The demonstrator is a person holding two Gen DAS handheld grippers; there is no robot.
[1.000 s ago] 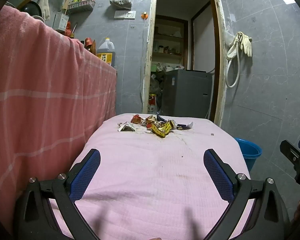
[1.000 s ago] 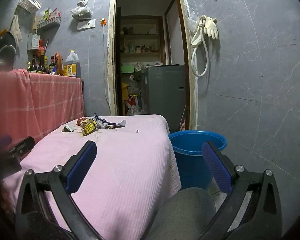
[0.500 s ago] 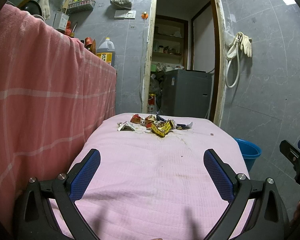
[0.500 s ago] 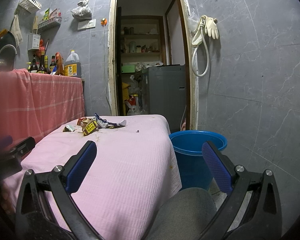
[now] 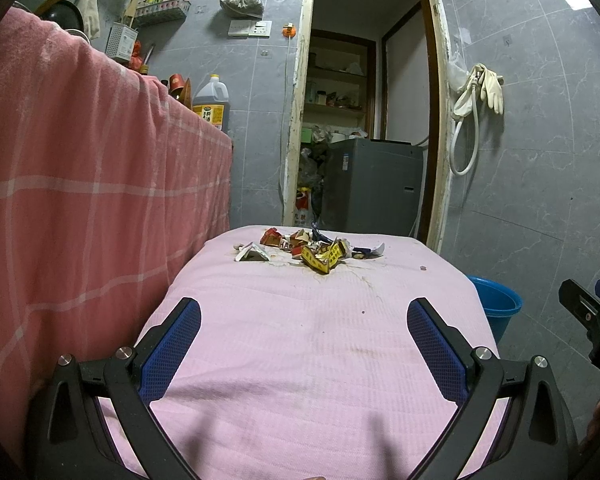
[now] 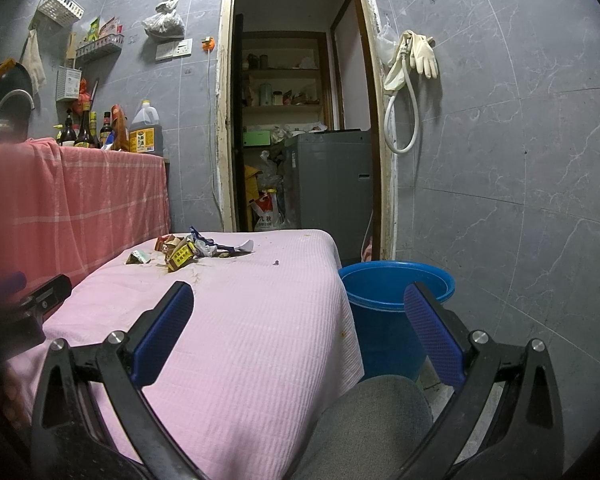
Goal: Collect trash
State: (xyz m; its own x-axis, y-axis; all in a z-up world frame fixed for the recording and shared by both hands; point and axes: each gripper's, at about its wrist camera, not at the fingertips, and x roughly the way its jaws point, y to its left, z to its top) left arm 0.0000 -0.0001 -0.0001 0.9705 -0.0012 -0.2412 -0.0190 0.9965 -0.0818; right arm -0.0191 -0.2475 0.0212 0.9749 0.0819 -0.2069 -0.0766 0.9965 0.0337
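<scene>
A small heap of crumpled wrappers [image 5: 312, 249], yellow, red and white, lies at the far end of the pink-covered table [image 5: 300, 344]; it also shows in the right wrist view [image 6: 188, 250]. A blue bucket [image 6: 392, 308] stands on the floor right of the table, also in the left wrist view [image 5: 498, 306]. My left gripper [image 5: 304, 320] is open and empty over the table's near part, well short of the heap. My right gripper [image 6: 300, 304] is open and empty, over the table's right edge near the bucket.
A counter draped in red checked cloth [image 5: 80, 184] runs along the left, with bottles [image 6: 144, 128] on top. A doorway [image 5: 364, 120] with a grey machine [image 5: 374, 184] lies behind the table. A grey tiled wall [image 6: 520, 160] is on the right. A grey-clad knee [image 6: 376, 420] sits below the right gripper.
</scene>
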